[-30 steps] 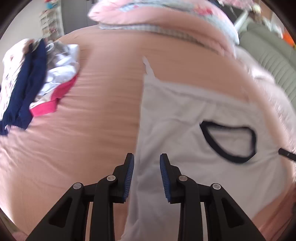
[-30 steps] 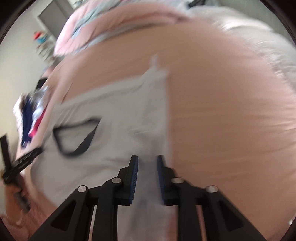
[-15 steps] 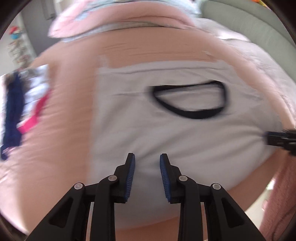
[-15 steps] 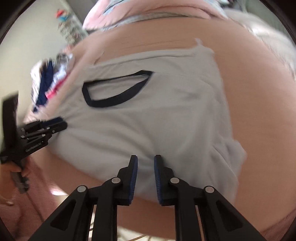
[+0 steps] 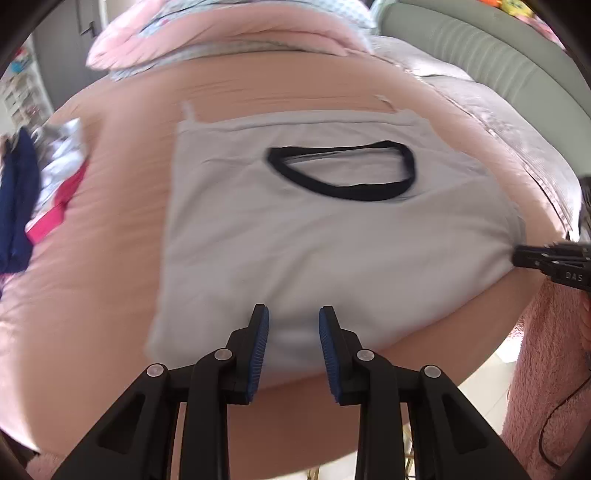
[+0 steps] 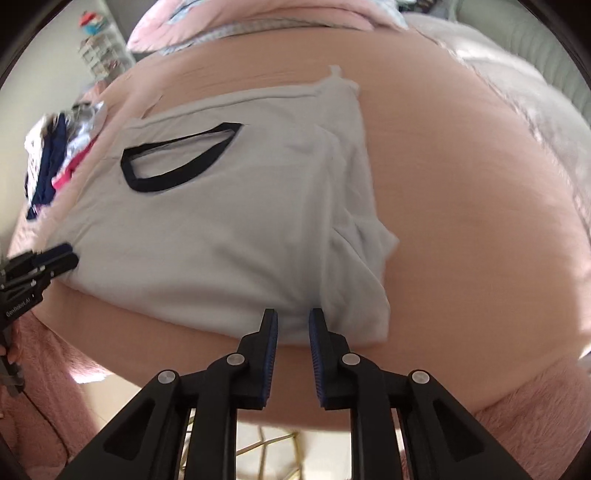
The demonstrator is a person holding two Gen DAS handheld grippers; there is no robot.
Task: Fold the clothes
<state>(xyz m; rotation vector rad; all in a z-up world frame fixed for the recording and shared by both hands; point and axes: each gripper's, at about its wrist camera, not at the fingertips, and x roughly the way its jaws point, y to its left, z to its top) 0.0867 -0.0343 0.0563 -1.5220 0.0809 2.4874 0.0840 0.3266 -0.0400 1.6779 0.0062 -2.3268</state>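
Lowest in the left wrist view, the left gripper (image 5: 293, 325) points steeply down at the near edge of a pale grey T-shirt with a dark navy neckband (image 5: 332, 236). Its blue-padded jaws stand narrow with the shirt's edge lying between them; whether the pads truly pinch the cloth cannot be told. In the right wrist view the right gripper (image 6: 293, 328) sits the same way at the bottom centre, at the near edge of the shirt close to its rumpled corner. Its jaws are narrow and opening, with grey cloth between them.

The step in hand looks like laying the shirt out flat on the peach-pink bed sheet (image 5: 110, 240) before the first fold. The next move probably calls for letting the edge go, then taking a side of the shirt to fold it inward.

The shirt lies spread across the middle of both pictures, neck opening towards the far side, mostly smooth. In the right wrist view its right side is bunched into loose folds, with a sleeve poking out.

Further off, a heap of navy, white and pink clothes (image 5: 33, 192) waits at the left edge. Beyond, a pink quilt (image 5: 229, 33) lies along the top of the frame.
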